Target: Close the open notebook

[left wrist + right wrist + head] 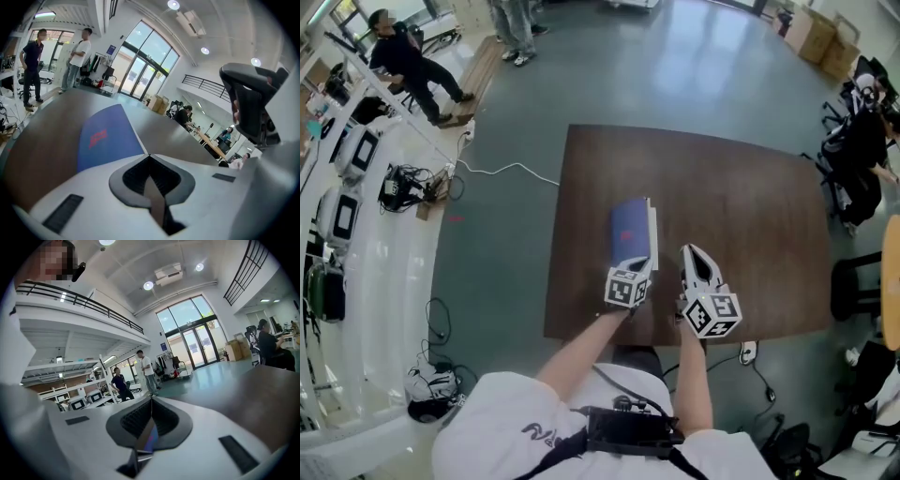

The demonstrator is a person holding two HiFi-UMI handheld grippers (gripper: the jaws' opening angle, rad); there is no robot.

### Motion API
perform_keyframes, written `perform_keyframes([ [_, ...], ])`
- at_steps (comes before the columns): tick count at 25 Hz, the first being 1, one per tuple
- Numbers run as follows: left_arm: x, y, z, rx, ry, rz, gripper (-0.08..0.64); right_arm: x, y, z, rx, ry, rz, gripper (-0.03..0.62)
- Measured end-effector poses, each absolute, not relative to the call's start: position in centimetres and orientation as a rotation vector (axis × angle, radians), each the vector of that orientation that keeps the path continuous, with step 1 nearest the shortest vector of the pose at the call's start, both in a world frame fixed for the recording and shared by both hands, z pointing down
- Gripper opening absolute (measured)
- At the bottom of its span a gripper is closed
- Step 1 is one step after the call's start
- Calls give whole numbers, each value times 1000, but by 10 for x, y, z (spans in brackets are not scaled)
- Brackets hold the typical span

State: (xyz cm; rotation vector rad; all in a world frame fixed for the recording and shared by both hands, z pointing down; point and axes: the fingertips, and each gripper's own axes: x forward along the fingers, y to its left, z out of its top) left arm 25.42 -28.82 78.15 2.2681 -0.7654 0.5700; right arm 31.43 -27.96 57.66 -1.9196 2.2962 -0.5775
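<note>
The notebook lies flat on the dark wooden table with its blue cover up and the white page edges showing along its right side. In the left gripper view the blue cover with red print lies just beyond the jaws. My left gripper is at the notebook's near right corner, jaws shut with nothing between them; whether it touches the notebook I cannot tell. My right gripper hovers over bare table to the right of the notebook, jaws also shut and empty. It shows as a dark shape in the left gripper view.
The table's near edge runs just below both grippers. Office chairs and a seated person are to the right. A white cable crosses the floor at left by shelves. People stand at the far left.
</note>
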Motion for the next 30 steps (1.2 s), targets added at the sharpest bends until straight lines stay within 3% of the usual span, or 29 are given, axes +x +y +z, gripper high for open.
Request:
perform_keyframes([
  [9,285,-287,843,2208,-683,756,8,348,-271,595,-1995,2221,-620,5],
  [17,287,-275,864,2172,-625,877,9,332,-267,612,-1967,2239,-679,5],
  [23,249,-281,780,2279,-605,652,9,282,-286,581,-1855,2332,-606,5],
  [30,127,-317,629,2453,-827,188,9,201,-289,528,-1744,2430,-452,5],
])
